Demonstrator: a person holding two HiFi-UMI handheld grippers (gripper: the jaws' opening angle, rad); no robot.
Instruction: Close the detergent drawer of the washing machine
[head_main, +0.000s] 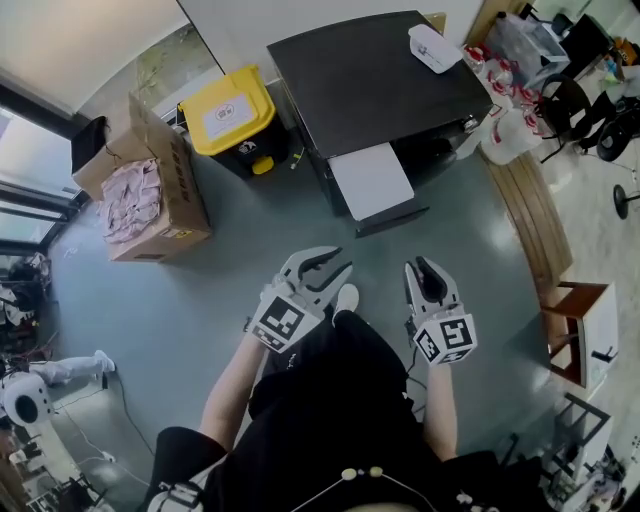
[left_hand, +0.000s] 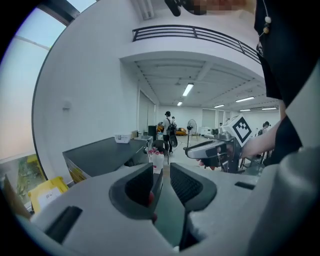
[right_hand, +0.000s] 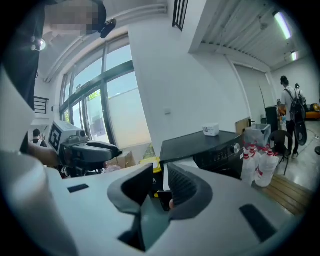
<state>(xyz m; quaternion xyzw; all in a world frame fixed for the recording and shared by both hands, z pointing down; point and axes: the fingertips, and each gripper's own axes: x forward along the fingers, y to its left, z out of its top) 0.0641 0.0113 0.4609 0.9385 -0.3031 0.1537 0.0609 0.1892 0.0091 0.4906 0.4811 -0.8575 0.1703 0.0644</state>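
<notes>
The black-topped washing machine (head_main: 380, 85) stands against the far wall. A white drawer (head_main: 372, 180) sticks out of its front toward me. My left gripper (head_main: 338, 264) and right gripper (head_main: 420, 266) hover side by side over the grey floor, short of the drawer and apart from it. Both point toward the machine. In the left gripper view the jaws (left_hand: 166, 170) stand a little apart with nothing between them. The right gripper view shows its jaws (right_hand: 160, 170) likewise parted and empty, with the machine's control panel (right_hand: 225, 152) beyond.
A yellow-lidded bin (head_main: 228, 112) and an open cardboard box (head_main: 150, 190) sit left of the machine. A small white box (head_main: 433, 47) lies on its top. Plastic bottles (head_main: 505, 120) and a wooden platform (head_main: 530, 210) are to its right, a stool (head_main: 580, 320) nearer me.
</notes>
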